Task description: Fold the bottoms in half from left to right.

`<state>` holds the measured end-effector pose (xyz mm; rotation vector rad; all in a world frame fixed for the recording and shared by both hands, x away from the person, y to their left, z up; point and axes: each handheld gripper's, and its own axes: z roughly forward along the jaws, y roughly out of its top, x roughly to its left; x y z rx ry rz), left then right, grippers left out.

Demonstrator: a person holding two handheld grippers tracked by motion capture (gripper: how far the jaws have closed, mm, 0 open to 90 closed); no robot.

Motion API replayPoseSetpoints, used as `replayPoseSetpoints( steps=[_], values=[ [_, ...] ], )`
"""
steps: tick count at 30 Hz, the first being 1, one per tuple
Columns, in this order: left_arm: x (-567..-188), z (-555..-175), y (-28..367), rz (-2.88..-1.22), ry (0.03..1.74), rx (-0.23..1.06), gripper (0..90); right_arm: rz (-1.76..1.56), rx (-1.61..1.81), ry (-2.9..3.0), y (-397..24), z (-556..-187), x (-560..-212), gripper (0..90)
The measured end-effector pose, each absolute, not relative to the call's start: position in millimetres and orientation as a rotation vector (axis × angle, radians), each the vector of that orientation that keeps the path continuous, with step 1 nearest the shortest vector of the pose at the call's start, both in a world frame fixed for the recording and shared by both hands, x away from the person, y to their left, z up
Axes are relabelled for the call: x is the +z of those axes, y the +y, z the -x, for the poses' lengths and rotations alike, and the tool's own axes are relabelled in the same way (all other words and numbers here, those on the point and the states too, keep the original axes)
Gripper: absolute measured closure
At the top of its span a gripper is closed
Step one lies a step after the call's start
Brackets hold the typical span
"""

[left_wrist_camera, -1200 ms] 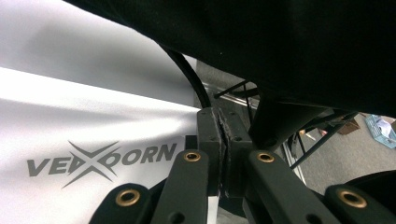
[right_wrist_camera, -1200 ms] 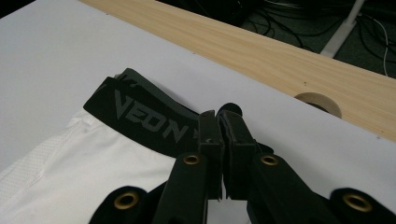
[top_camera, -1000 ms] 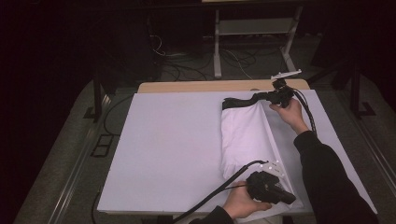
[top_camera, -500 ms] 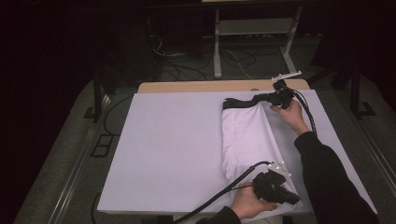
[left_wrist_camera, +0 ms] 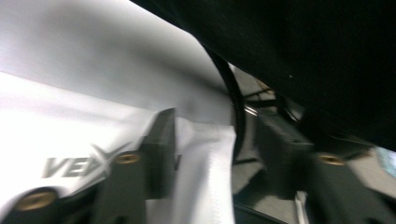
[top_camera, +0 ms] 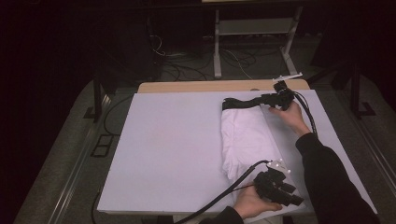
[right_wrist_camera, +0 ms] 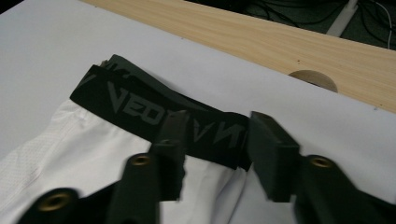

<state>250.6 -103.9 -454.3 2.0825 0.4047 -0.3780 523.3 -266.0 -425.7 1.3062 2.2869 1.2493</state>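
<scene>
Opening just now, both grippers' jaws straddle the folded white shorts (top_camera: 245,140): right gripper (top_camera: 270,99) at the black waistband (right_wrist_camera: 159,109), left gripper (top_camera: 285,191) at the hem.

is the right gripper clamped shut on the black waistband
No, in the right gripper view the right gripper has its jaws apart over the black waistband, having just been opening.

one white shorts (top_camera: 245,137), two hand-held grippers (top_camera: 275,183)

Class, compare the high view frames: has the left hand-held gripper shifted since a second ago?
Yes: the left hand-held gripper has slid slightly right along the white sheet's near edge, and its jaws have just been opening.
</scene>
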Motion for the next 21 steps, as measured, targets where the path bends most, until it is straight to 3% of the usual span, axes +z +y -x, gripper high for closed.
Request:
replayPoseSetpoints(
  steps=[1, 2, 4, 6, 8, 9, 10, 17, 21],
  values=[
    [-454.3, -250.6, -103.9, -2.082, 0.405, -0.378, 41.0, -1.306, 1.249, 2.287, -266.0, -523.3, -425.7, 49.1],
    [-453.1, -251.1, -101.5, -2.075, 0.414, -0.369, 41.0, -1.298, 1.251, 2.289, -265.9, -522.4, -425.0, 44.4],
    [-449.1, -253.3, -95.4, -2.046, 0.448, -0.358, 31.7, -1.297, 1.294, 2.28, -267.0, -519.5, -422.0, 33.7],
    [-447.8, -254.3, -93.4, -2.043, 0.442, -0.361, 29.4, -1.293, 1.301, 2.28, -267.0, -518.5, -421.1, 30.1],
    [-443.2, -256.0, -88.4, -2.039, 0.449, -0.327, 20.9, -1.281, 1.302, 2.284, -266.1, -515.0, -419.3, 18.3],
    [-443.2, -256.0, -88.4, -2.039, 0.449, -0.327, 19.6, -1.281, 1.302, 2.284, -266.1, -515.0, -419.3, 18.3],
    [-440.3, -258.3, -85.2, -2.034, 0.469, -0.303, 16.7, -1.279, 1.312, 2.285, -265.8, -512.2, -418.3, 12.5],
    [-431.8, -266.1, -76.0, -2.033, 0.471, -0.279, 0.0, -1.279, 1.373, 2.283, -267.7, -503.4, -414.3, 0.0],
    [-424.6, -274.9, -64.8, -2.04, 0.484, -0.227, 0.0, -1.293, 1.431, 2.248, -272.3, -496.3, -410.3, 0.0]
  ],
)
